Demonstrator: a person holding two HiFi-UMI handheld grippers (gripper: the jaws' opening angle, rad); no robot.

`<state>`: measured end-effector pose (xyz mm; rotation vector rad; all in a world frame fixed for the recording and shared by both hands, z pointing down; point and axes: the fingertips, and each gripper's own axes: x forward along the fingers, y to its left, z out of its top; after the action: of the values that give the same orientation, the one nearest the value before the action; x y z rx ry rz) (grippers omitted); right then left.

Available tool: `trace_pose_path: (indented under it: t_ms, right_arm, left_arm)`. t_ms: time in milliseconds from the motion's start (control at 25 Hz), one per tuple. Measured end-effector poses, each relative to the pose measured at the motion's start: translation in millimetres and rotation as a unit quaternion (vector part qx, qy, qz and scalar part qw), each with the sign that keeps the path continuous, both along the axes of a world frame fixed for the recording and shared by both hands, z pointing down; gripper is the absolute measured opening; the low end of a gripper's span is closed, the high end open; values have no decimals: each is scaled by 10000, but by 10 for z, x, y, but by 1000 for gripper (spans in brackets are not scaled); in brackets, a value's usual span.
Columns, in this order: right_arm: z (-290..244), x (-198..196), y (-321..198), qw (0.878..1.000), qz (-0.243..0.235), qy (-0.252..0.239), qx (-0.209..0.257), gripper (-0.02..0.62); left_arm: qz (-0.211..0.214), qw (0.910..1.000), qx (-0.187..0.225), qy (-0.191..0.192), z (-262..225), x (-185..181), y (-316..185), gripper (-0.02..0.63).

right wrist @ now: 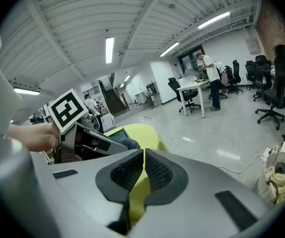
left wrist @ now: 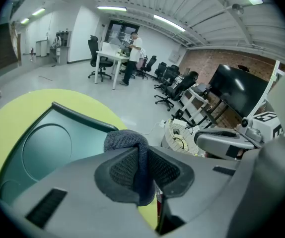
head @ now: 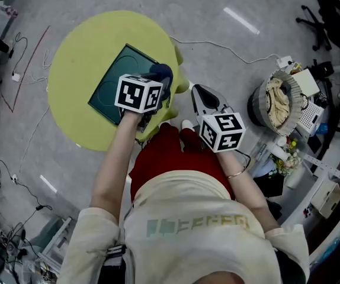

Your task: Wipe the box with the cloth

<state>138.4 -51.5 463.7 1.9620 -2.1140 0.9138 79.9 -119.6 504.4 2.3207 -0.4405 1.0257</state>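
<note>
1. Two views differ. Only the head view shows the whole yellow table [head: 78, 52] with the teal box [head: 112, 87] flat on it, while the left gripper view shows the grip itself.
2. Left gripper [left wrist: 141, 170]: fingers pinched on the dark blue cloth [left wrist: 127, 140], over the box's right edge.
3. Right gripper [right wrist: 143, 171]: fingers together, holding nothing, well right of the box.
</note>
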Motion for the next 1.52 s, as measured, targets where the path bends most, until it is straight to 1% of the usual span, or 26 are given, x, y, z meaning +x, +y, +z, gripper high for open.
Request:
trace_pose_path:
  t_ms: [240, 440, 560, 680, 760, 840, 880, 1000, 1040, 1080, 1200, 1240, 1280, 1320, 1400, 1520]
  right_arm:
    - [66, 36, -15, 9998, 205, -31, -80, 38]
    - [76, 9, -74, 9995, 298, -57, -117, 38]
    - [63, 17, -101, 9992, 369, -61, -125, 38]
    - [66, 50, -126, 9988, 458, -54, -139, 38]
    - [84, 81, -129, 9985, 519, -55, -163, 38]
    - [98, 119, -139, 9982, 568, -63, -192, 38]
    - [101, 139, -150, 9980, 587, -66, -204, 38]
    - [118, 160, -165, 9977, 623, -86, -235, 38]
    - [127, 156, -162, 9977, 628, -96, -248, 38]
    - [136, 155, -163, 9976, 632, -105, -264, 38]
    - [164, 167, -198, 9974, 642, -120, -307, 38]
    - [173, 172, -212, 9974, 638, -123, -317, 38]
    - [183, 177, -227, 9974, 630, -125, -325, 38]
    - [192, 182, -242, 9974, 619, -127, -333, 38]
    - [211, 185, -279, 9976, 588, -138, -350, 38]
    - [233, 162, -345, 9979, 513, -145, -370, 38]
  left_arm:
    - [93, 9997, -211, 110, 27, 167, -40, 71]
    - [294, 9993, -96, 192, -63, 303, -130, 71]
    - [543, 9980, 56, 328, -241, 445, -232, 71]
    - [1063, 9929, 201, 490, -436, 617, -352, 71]
    - [1601, 9849, 422, 496, -571, 743, -422, 71]
    - [2147, 9735, 675, 403, -668, 874, -491, 71]
    - [2372, 9681, 727, 346, -674, 933, -522, 71]
    - [2865, 9560, 617, 136, -533, 1016, -534, 71]
    - [3040, 9505, 640, 47, -470, 1010, -507, 71]
    - [3242, 9432, 727, -55, -406, 992, -476, 71]
    - [3851, 9154, 1107, -395, -217, 906, -415, 71]
    - [4001, 9080, 1155, -474, -172, 881, -400, 71]
    - [4122, 9025, 1146, -502, -145, 865, -382, 71]
    - [4221, 8986, 1092, -485, -134, 858, -361, 71]
    - [4355, 8945, 920, -426, -119, 840, -325, 71]
    - [4472, 8891, 829, -510, -56, 762, -321, 71]
